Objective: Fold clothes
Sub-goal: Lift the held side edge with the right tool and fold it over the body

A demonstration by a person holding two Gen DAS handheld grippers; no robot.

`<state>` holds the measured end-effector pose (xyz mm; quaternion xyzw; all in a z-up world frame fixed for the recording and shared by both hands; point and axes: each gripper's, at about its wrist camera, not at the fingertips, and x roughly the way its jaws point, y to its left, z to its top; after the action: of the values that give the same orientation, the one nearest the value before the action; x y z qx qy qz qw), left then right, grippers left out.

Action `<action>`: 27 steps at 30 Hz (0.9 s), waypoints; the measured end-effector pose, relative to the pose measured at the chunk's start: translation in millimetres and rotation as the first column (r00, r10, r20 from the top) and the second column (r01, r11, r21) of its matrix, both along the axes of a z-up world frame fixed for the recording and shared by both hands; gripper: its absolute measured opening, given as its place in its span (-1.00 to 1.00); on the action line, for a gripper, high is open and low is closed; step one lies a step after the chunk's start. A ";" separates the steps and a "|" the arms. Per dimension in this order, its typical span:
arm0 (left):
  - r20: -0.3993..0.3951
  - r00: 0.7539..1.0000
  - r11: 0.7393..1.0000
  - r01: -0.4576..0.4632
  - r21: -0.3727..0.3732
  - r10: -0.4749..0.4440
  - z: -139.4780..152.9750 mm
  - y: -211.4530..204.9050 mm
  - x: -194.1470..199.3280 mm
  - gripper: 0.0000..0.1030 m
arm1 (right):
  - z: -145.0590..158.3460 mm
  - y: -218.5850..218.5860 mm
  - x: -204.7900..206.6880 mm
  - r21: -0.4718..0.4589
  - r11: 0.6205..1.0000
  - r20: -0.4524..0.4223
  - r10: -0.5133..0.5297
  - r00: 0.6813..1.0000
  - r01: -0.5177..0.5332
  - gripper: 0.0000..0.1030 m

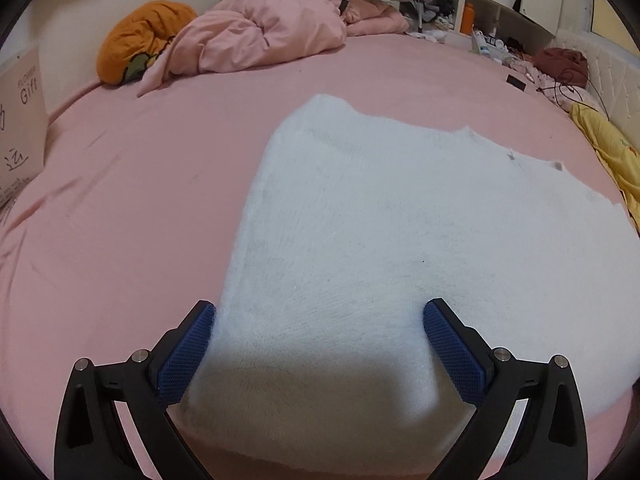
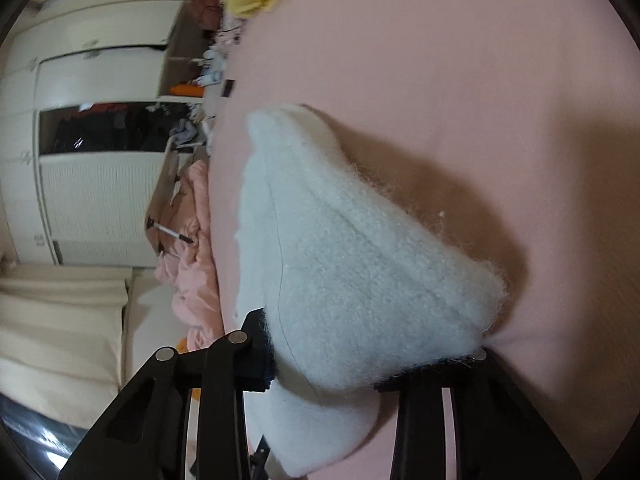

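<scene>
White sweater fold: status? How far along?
Early. Done: white sweater lies spread flat on the pink bed. In hand: right gripper is pinching a bunched sweater edge; left gripper hovers open over the hem. Left: all folds; none visible yet.

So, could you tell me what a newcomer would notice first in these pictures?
The fluffy white sweater spread across the pink bedsheet dominates. The right tongs pinch a bunched fold of it, while the left tongs stand open above its near edge. Behind, a rumpled pink duvet adjoins an orange cushion.
</scene>
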<state>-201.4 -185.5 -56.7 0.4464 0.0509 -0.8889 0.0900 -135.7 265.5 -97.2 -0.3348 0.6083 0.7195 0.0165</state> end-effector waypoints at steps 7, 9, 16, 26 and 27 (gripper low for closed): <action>0.009 1.000 1.000 -0.006 0.018 0.006 -2.1 0.2 -1.5 0.99 | -27.8 8.5 7.1 -0.207 0.977 0.056 -0.040 0.998 0.051 -0.26; 0.005 1.000 1.000 -0.007 0.021 0.007 -2.7 0.1 -0.9 0.99 | -24.8 7.9 17.0 -0.209 0.975 0.065 -0.064 0.996 0.077 -0.20; 0.011 1.000 0.999 -0.023 0.037 0.023 -3.1 1.2 -0.7 0.99 | -29.8 2.4 31.4 -0.272 0.939 0.120 -0.187 0.975 0.213 -0.09; 0.020 0.999 0.998 -0.028 0.055 0.027 -4.6 -0.7 -3.0 0.99 | -19.5 -6.4 15.6 -0.267 0.947 0.070 -0.165 0.984 0.178 0.65; 0.022 0.999 0.998 -0.027 0.056 0.026 -4.6 -0.8 -3.3 0.99 | -18.0 -5.9 9.8 -0.265 0.949 0.073 -0.156 0.985 0.170 0.65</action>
<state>-204.8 -186.3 -61.3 0.4574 0.0806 -0.8810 0.0896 -125.9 259.6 -115.2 -0.3006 0.7257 0.6172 0.0456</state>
